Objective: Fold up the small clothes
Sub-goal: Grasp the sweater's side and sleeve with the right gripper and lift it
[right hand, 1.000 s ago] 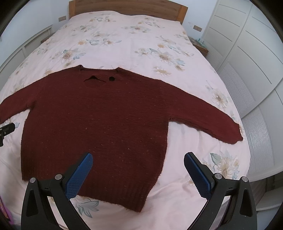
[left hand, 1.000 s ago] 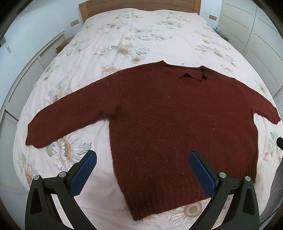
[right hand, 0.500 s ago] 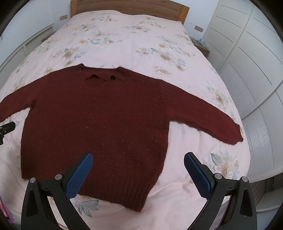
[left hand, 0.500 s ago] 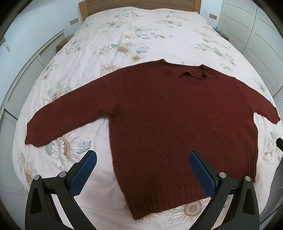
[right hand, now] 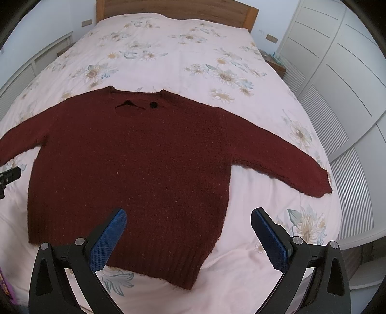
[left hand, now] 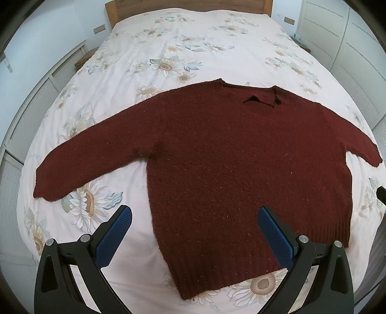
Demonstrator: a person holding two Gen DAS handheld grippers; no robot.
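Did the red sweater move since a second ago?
No. The sweater lies spread flat in the same spot against the sunflower print of the bedspread; only the cameras shifted slightly.

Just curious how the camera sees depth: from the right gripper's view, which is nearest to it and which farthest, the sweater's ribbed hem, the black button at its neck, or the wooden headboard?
1. Ribbed hem, just ahead of the right gripper.
2. Black button, at the neckline, mid-bed.
3. Wooden headboard, at the bed's far end.

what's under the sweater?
The sweater lies flat on the floral bedspread, which shows all around it. Whatever is beneath the knit is covered.
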